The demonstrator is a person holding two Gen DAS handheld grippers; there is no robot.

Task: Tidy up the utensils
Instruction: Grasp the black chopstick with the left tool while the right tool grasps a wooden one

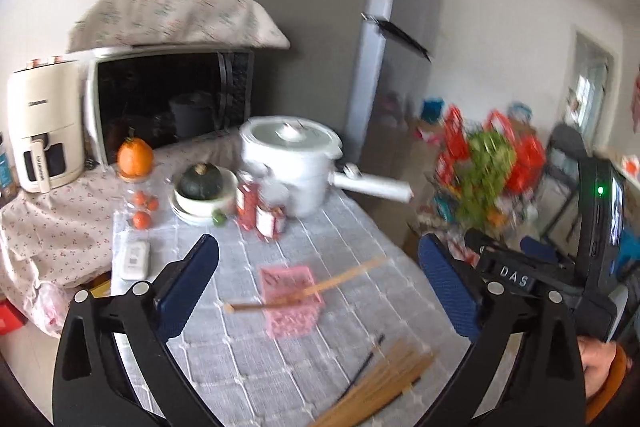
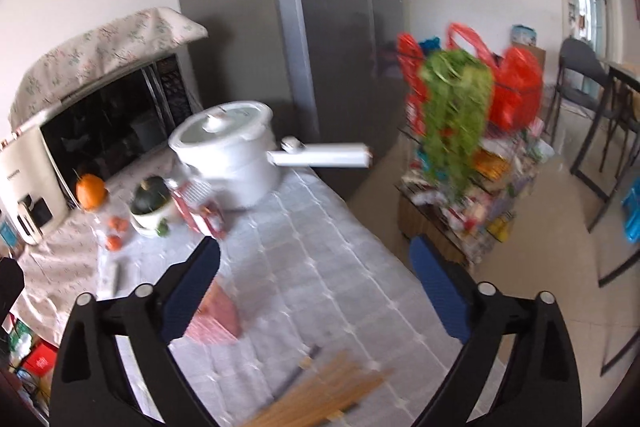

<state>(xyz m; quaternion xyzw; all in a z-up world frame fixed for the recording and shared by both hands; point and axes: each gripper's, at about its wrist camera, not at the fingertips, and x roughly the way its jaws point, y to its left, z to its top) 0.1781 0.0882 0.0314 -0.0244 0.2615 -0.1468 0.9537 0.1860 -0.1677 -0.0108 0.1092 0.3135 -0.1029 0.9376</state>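
Left wrist view shows both tools, left (image 1: 318, 275) and right (image 2: 314, 277), spread apart and empty above the surface (image 1: 360, 235). Chopsticks (image 1: 308, 293) lie across a pink basket (image 1: 290, 301), more chopsticks (image 1: 380, 383) heaped nearer. A white pot (image 1: 292, 163) and jars (image 1: 260, 211) stand beyond.

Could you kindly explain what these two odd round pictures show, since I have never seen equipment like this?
There is no robot here: a person holds a two-finger gripper in each hand, and each gripper carries a wide-angle camera looking forward along its fingers. One picture comes from the left gripper, the other from the right gripper. Both stand open with nothing between the fingers. On the cloth-covered table lie a pink basket with a pair of chopsticks across it, and a loose pile of chopsticks nearer the cameras. Further back stand a white pot, bowls with a dark squash and some orange fruit. The pictures are blurred.
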